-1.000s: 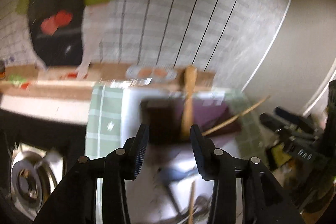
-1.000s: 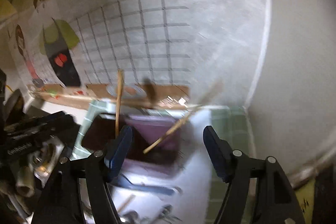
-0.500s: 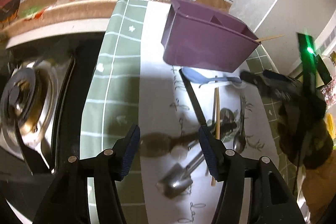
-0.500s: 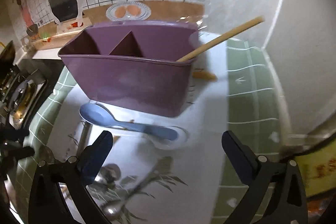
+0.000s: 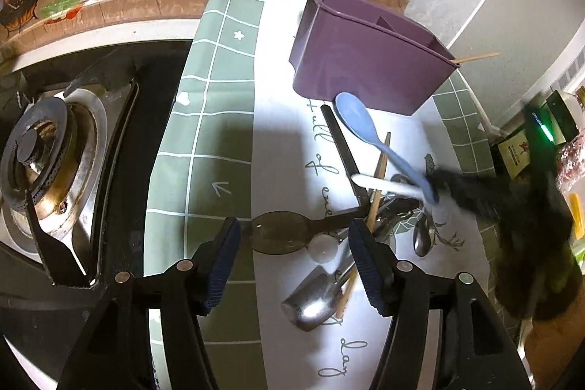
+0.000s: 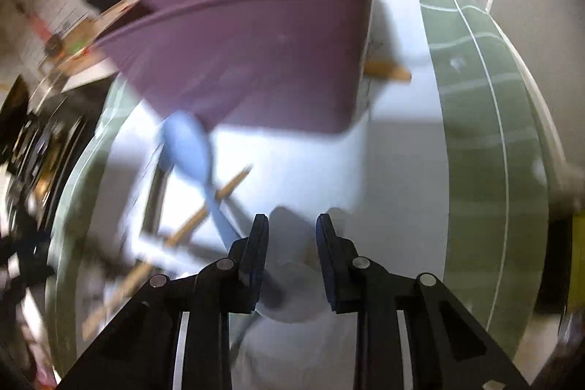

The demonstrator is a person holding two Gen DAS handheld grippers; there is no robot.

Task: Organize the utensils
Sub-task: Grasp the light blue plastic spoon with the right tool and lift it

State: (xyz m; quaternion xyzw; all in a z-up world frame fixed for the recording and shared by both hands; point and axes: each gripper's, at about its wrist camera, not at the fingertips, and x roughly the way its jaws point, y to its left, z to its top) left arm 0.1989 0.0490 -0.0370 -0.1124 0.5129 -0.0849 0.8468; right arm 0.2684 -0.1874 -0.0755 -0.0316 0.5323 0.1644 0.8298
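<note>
A purple divided utensil holder [image 5: 365, 61] stands at the back of the white mat with a wooden chopstick [image 5: 475, 56] sticking out; it also fills the right wrist view [image 6: 256, 53]. A pile of utensils lies in front: a blue spoon [image 5: 356, 119], a dark ladle [image 5: 281, 231], metal spoons [image 5: 314, 298] and chopsticks [image 5: 380, 178]. My left gripper [image 5: 294, 243] is open just above the ladle. My right gripper [image 6: 291, 233] is half closed around a white spoon's end [image 6: 289, 295], beside the blue spoon's handle [image 6: 219, 214]; the view is blurred.
A gas stove burner [image 5: 40, 148] sits to the left of the green checked tablecloth [image 5: 204, 119]. Bottles and boxes [image 5: 541, 141] stand at the right edge. A tiled wall with a cartoon sticker is behind.
Both grippers dropped from facing the wall toward the mat. The right gripper narrowed from wide open and moved down onto the utensil pile. The left gripper came lower over the ladle.
</note>
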